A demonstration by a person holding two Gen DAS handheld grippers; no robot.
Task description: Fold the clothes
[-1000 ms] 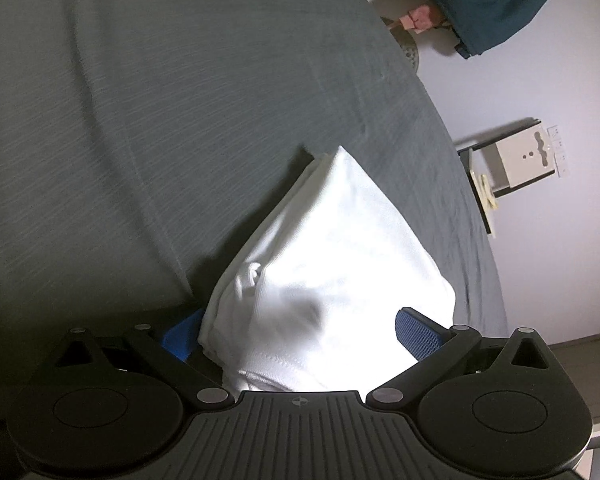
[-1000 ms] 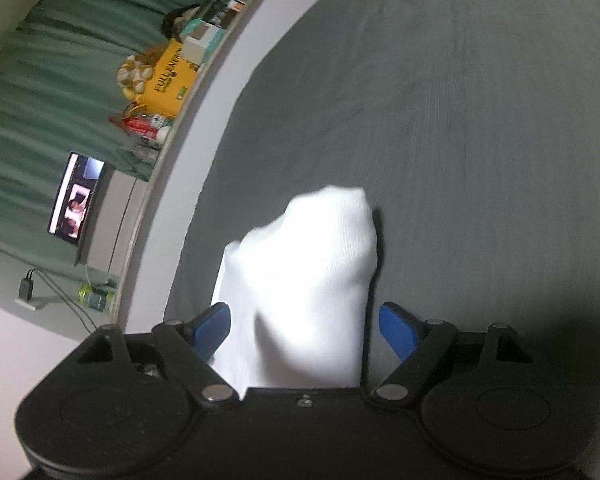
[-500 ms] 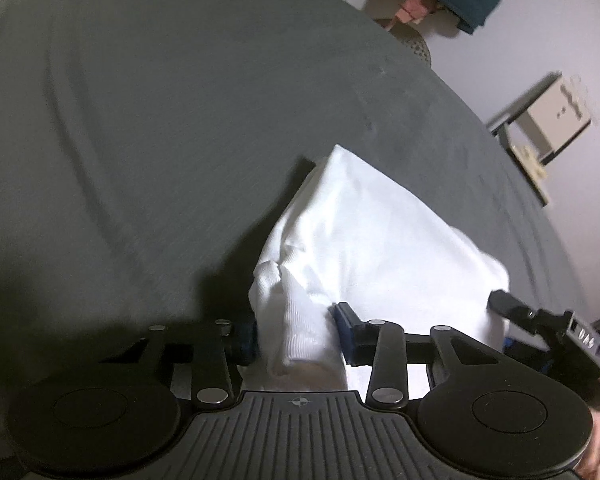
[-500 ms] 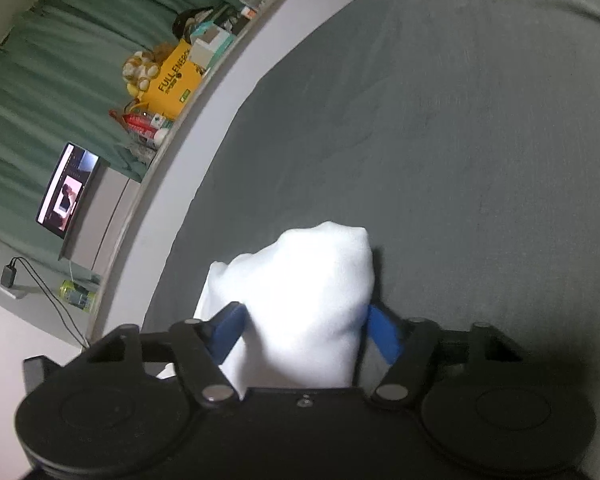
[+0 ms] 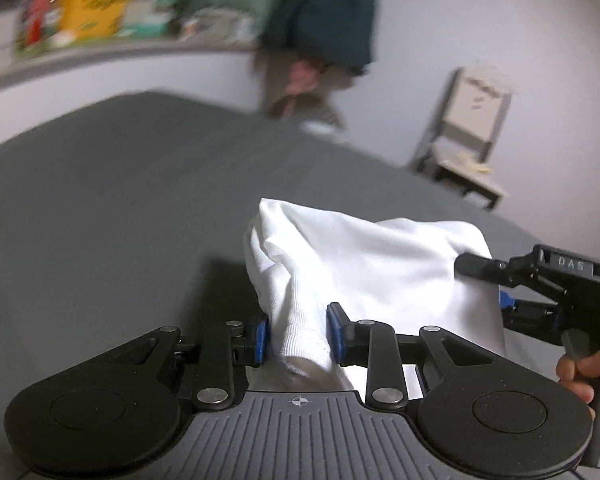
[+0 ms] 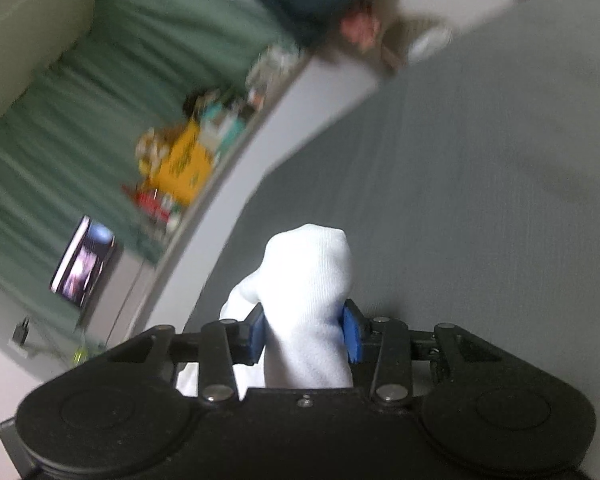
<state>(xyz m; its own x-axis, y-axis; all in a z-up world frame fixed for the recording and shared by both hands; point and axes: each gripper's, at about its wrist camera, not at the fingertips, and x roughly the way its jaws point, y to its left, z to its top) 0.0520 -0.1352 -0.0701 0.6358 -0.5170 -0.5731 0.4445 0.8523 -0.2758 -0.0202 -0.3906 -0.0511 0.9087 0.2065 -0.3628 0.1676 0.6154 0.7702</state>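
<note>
A white garment (image 5: 364, 264) is pinched at two bunched edges and lifted off the grey bed (image 5: 100, 208); the left gripper (image 5: 296, 334) is closed on a ribbed fold at 6 o'clock of its view; the right gripper (image 6: 306, 330) is closed on another bunch, and is also seen at 3 o'clock from the left wrist (a hand (image 5: 580, 372) is wrapped on its handle). Both views are motion-blurred. Even tension should be kept between the two grips, so that the cloth hangs flat and the edges can be laid squarely.

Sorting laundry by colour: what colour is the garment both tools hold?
Plain white garment, no pattern visible; clearest in the left wrist view.
</note>
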